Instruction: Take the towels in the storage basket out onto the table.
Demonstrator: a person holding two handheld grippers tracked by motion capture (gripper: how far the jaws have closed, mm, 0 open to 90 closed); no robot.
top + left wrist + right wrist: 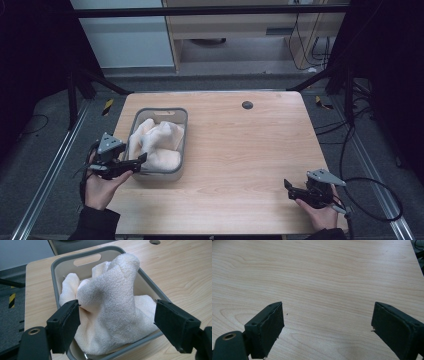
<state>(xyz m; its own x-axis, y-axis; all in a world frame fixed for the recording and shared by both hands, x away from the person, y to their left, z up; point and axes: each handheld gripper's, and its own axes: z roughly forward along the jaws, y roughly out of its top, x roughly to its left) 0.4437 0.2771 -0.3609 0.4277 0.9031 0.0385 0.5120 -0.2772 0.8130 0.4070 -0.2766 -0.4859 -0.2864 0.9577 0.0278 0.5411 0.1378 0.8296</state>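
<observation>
At the grey bin [183,131], the left gripper [116,325] gapes around the cream towel [112,307] — the right gripper [327,332] hangs wide-jawed over bare table [324,277].

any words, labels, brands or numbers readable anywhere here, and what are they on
None: no readable text on the grey basket, the cream towel, the wooden table, the left tool or the right tool.
The yellow-and-black floor markers are stripes, not writing.
</observation>
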